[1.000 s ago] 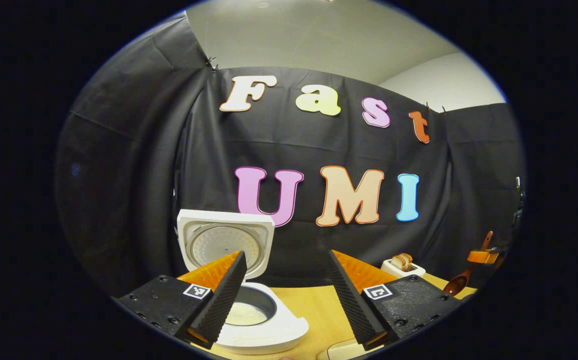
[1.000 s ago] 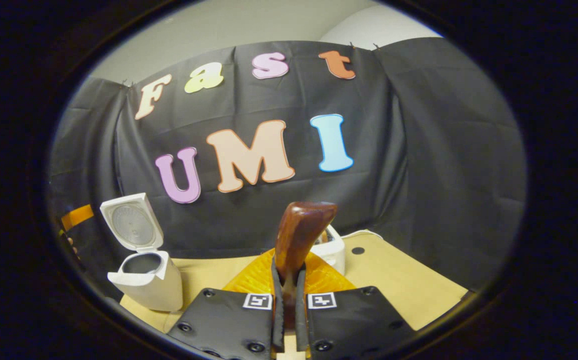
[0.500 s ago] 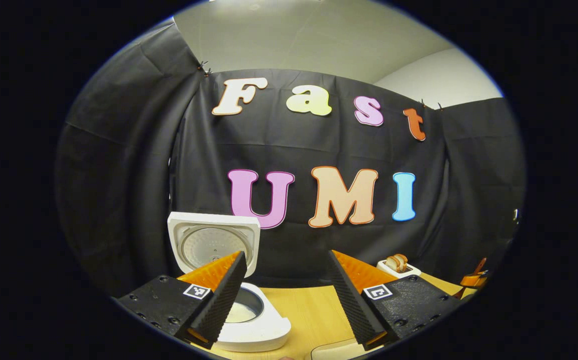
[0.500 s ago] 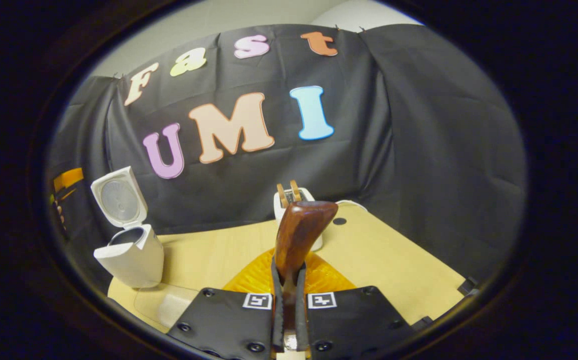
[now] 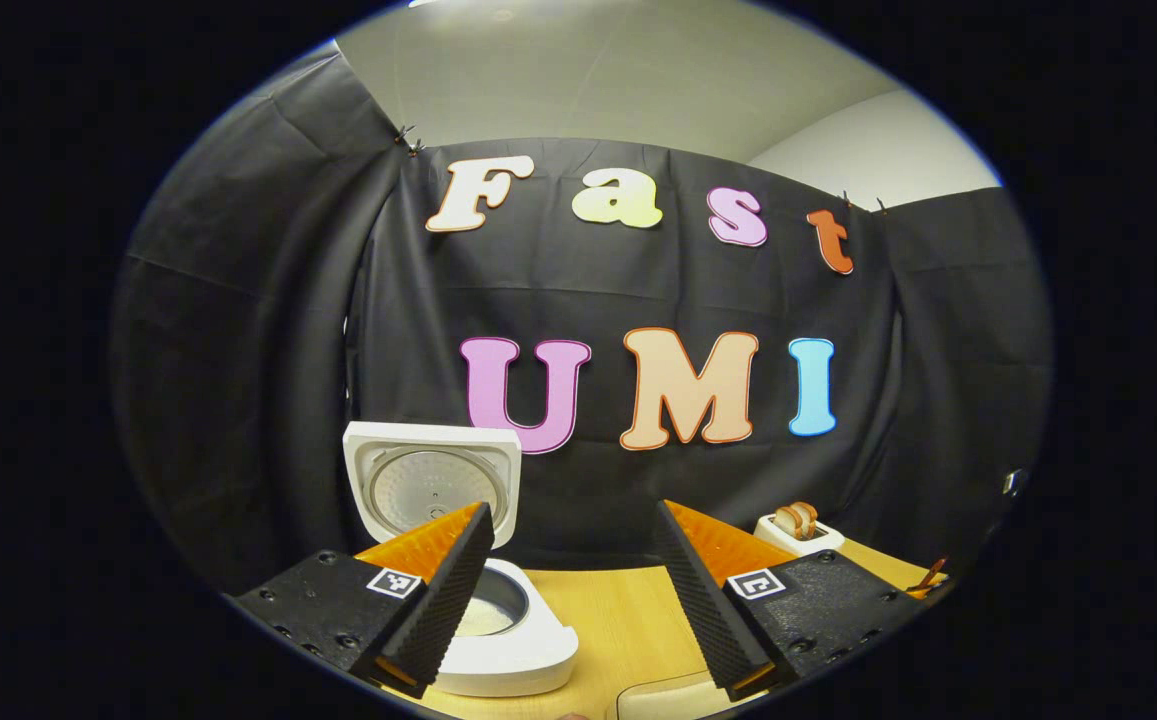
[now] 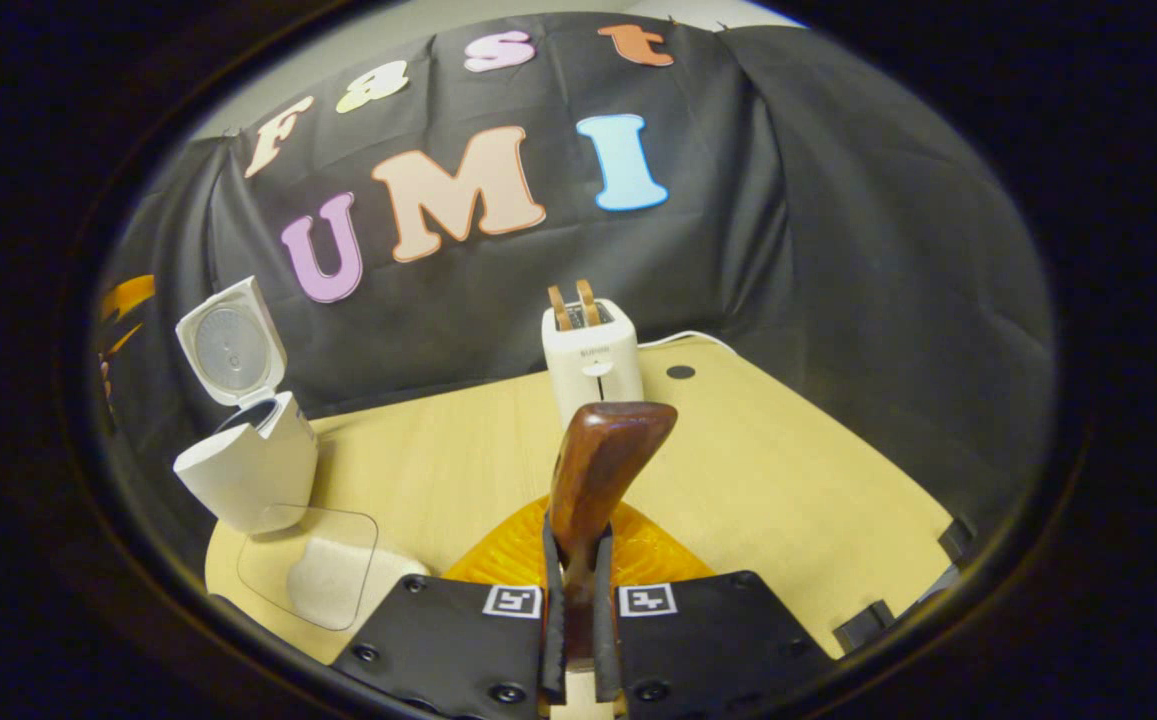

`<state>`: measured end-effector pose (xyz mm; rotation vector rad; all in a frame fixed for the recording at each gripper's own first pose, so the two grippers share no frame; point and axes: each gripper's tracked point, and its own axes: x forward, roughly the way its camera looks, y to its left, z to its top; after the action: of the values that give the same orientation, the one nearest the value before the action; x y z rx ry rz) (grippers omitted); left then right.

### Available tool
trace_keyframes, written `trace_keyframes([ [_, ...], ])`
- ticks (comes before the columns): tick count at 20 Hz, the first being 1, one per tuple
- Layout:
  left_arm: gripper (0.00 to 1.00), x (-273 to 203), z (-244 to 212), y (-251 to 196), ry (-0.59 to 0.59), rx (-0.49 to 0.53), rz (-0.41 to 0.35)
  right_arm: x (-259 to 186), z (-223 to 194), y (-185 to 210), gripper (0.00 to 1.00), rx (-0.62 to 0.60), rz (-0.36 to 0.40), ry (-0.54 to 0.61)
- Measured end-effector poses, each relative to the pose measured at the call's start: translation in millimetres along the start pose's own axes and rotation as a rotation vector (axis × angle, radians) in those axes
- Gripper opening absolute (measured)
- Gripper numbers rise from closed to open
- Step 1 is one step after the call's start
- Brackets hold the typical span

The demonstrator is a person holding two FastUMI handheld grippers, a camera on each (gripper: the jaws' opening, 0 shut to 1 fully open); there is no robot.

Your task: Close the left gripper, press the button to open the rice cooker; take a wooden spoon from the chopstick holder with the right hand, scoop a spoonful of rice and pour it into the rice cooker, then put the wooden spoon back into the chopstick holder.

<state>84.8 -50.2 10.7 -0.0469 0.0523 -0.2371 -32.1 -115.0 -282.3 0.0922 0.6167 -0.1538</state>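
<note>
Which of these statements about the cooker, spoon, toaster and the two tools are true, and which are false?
1. The cooker lid is shut. False: it stands open.
2. The right tool grips the spoon. True.
3. The left tool is shut. False: its fingers stand apart.
4. The toaster holds two slices. True.
5. The cooker pot is empty. False: the left gripper view shows white rice inside.

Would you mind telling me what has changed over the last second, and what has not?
The right gripper has tipped downward, bringing more of the pale wooden table and the clear rice container into view. It stays shut on the brown wooden spoon. The left gripper stays open; the white rice cooker stays open.
</note>
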Motion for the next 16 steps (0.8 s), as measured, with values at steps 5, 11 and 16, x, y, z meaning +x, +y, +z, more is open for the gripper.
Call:
trace_keyframes([
  [5, 0.95, -1.9, 1.9, 2.9, -0.007, 0.008, 0.01, 5.9, -32.6, -10.7, 0.14, 0.011, -0.023, 0.064],
  [11, 0.92, -0.2, 3.1, 6.6, -0.013, 0.01, 0.012, -1.3, -16.8, -19.0, 0.5, 0.036, -0.032, 0.044],
  [16, 0.95, 11.8, 2.6, 24.0, -0.001, 0.012, 0.042, -22.4, 1.1, -30.9, 1.0, -0.007, -0.078, -0.009],
])
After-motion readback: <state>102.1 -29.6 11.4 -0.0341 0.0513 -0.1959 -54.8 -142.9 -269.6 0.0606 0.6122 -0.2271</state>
